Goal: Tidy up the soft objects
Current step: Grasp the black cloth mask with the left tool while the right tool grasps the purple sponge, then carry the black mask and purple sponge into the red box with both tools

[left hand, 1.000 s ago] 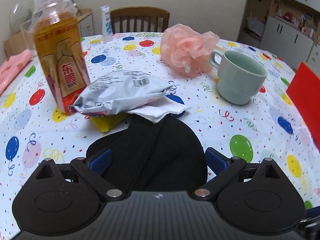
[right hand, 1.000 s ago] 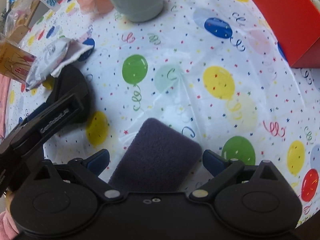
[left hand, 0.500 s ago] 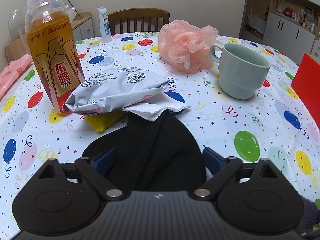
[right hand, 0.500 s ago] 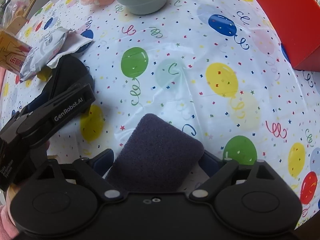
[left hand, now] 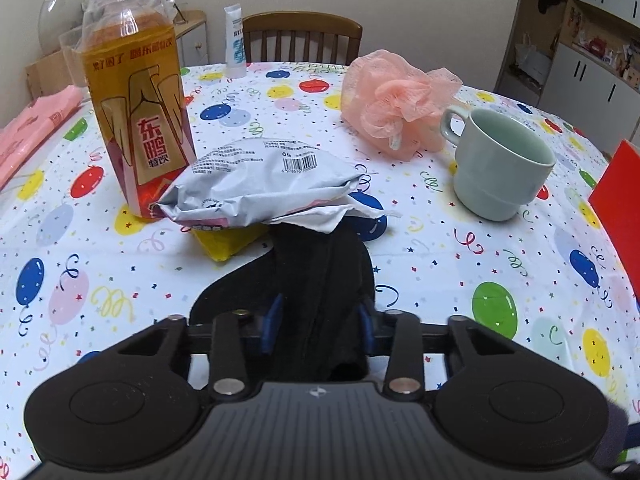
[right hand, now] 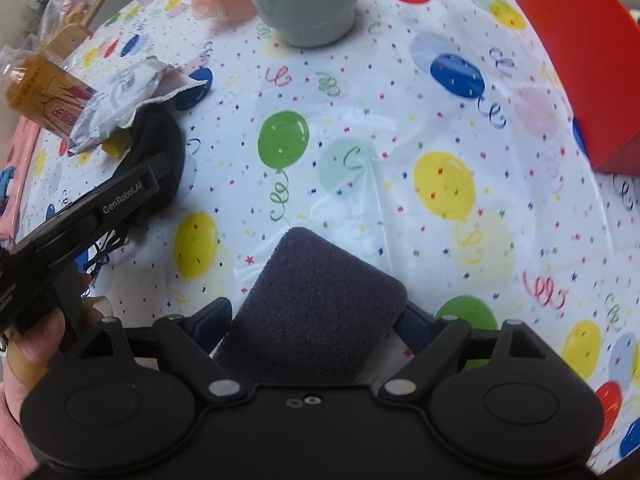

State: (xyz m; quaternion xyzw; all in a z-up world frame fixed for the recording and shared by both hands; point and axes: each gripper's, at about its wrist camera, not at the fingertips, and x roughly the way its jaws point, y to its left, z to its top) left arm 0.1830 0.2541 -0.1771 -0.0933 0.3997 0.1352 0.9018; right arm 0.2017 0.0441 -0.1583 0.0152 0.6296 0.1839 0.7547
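Left claw: fingers drawn in against the two sides of the black cloth, gripping its near end; seen from the side in the right wrist view.
Black cloth: soft dark fabric lying on the table, its near end between the left claw's blue pads, its far end tucked under the white paper and the grey packet.
Right claw: fingers partly closed on the near end of the sponge, one blue pad at each side.
Sponge: dark grey, rounded corners, its far end reaching out over the tablecloth.
Tablecloth: white plastic printed with coloured balloons and streamers.
Yellow item: flat, mostly hidden under the grey packet, just beside the cloth.
Grey packet: crumpled foil bag with a barcode, leaning against the foot of the bottle.
Bottle: upright, amber drink, clear cap, gold and red label.
Mug: pale green, upright, handle toward the bath puff.
Bath puff: peach mesh, touching or just behind the mug's handle.
Red box: at the table's right edge, well apart from the sponge.
Chair: wooden back beyond the far edge of the table.
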